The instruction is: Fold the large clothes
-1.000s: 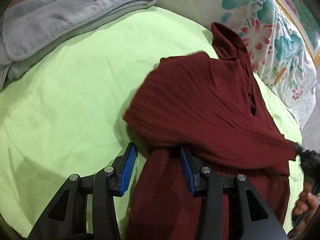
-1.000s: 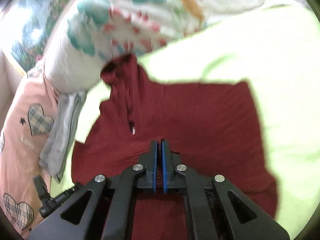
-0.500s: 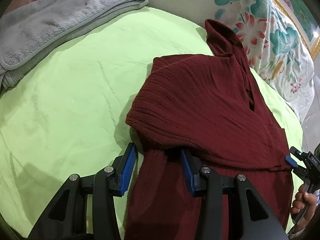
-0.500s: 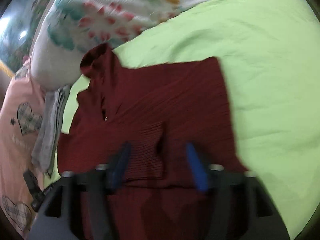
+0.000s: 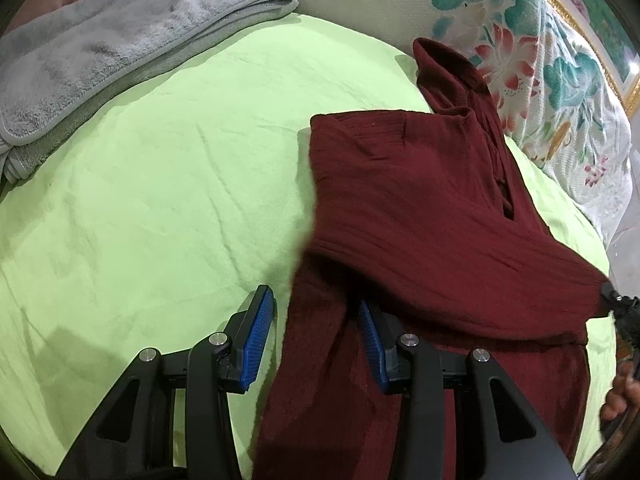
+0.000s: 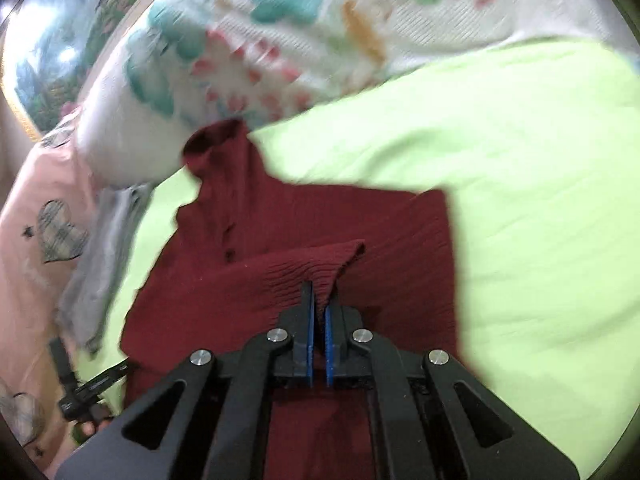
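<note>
Pinching maroon garment [image 6: 320, 216], right claw [image 6: 318, 332] clamped

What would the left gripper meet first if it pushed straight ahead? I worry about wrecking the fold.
Probably the maroon garment: the open left gripper already straddles its lower edge, so the folded layer lies directly ahead. Depth is unclear.

Ribbed matt maroon knit garment [image 5: 420, 216] on smooth green cotton sheet [image 5: 160, 200].
</note>
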